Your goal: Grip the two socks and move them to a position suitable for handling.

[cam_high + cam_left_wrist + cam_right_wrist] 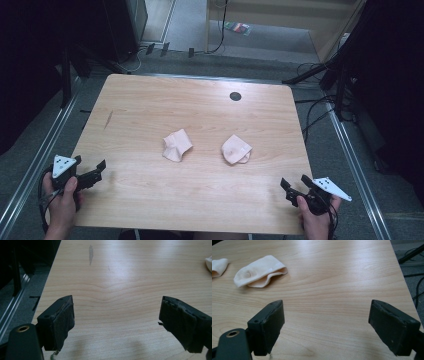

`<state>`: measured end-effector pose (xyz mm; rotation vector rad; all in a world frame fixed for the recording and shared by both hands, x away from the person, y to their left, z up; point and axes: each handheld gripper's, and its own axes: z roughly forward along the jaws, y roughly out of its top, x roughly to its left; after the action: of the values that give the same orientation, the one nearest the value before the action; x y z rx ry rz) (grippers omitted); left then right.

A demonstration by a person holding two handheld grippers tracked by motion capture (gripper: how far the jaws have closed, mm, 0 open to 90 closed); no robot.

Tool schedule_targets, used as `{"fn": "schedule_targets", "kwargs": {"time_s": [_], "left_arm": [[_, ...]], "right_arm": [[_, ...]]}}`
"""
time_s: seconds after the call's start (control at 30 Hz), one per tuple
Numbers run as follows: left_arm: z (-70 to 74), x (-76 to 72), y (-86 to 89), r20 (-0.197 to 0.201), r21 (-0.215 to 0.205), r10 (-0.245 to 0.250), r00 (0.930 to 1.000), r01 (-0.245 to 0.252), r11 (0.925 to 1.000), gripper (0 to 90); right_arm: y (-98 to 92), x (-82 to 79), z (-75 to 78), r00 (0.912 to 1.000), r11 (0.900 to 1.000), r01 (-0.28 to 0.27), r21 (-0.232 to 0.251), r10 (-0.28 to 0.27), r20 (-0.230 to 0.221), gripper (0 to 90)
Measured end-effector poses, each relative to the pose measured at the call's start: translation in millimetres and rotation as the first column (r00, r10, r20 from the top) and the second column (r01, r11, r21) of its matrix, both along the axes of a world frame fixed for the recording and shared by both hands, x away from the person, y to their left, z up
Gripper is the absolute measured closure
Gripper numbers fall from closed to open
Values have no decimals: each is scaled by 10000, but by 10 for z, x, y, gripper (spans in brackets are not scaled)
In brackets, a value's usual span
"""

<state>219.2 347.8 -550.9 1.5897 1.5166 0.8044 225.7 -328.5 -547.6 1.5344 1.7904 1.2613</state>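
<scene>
a wide wooden table [150, 100] with a light grain takes most of the high view, and around it the floor [325, 165] is grey with metal rails along both sides. on the far part of the table top there is a small dark round hole [235, 96], and near the left edge a thin grey mark [108, 119].

two pale pink socks lie near the middle of the table, apart from each other. the left sock [176, 145] is crumpled into a loose bundle. the right sock [236, 149] is folded over, and in the right gripper view it lies flat with its open cuff turned toward the right side of that view.

the left gripper [93, 173] is at the near left corner of the table, held in the person's left hand [62, 200], and it carries a grey three-cornered plate on top. its jaws are spread wide, and in the left gripper view there is only bare wood between them. it is well apart from the left sock.

the right gripper [296, 183] is at the near right corner, held in the right hand [316, 220], also with the grey plate. its jaws are spread wide too, with nothing between them. the right sock lies well ahead of it, toward the upper left in the right gripper view.
</scene>
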Motion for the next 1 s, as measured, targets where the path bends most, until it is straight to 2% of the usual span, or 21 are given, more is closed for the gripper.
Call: {"fn": "schedule_targets", "kwargs": {"time_s": [0.2, 0.47, 0.57, 0.63, 0.77, 0.9, 1.0], "left_arm": [[-3, 7, 10, -34, -123, 83, 10000, -83, 9999, 138], [0, 12, 14, -171, -145, 92, 9998, -94, 9998, 138], [-3, 15, 17, -152, -175, 139, 9998, -142, 9997, 137], [-5, 20, 17, -184, -181, 145, 9997, -148, 9997, 137], [-6, 27, 24, -237, -239, 191, 9995, -197, 9995, 137], [-7, 31, 30, -268, -278, 204, 9994, -211, 9994, 137], [-6, 27, 31, -240, -319, 198, 9995, -206, 9993, 137]], "right_arm": [[-22, 21, -3, 9999, 9996, 115, 240, -112, -126, 134], [-5, 31, 10, 9995, 9996, 290, -19, -290, -104, 132], [-14, 44, 64, 9967, 9954, 735, -620, -755, -303, 132], [-26, 58, 105, 9931, 9927, 1056, -580, -1083, -457, 133], [0, 75, 197, 9905, 9912, 1267, -394, -1286, -489, 134], [52, 108, 288, 9921, 9926, 1194, -225, -1202, -364, 137], [168, 174, 390, 9961, 9960, 848, -267, -854, -233, 139]]}}
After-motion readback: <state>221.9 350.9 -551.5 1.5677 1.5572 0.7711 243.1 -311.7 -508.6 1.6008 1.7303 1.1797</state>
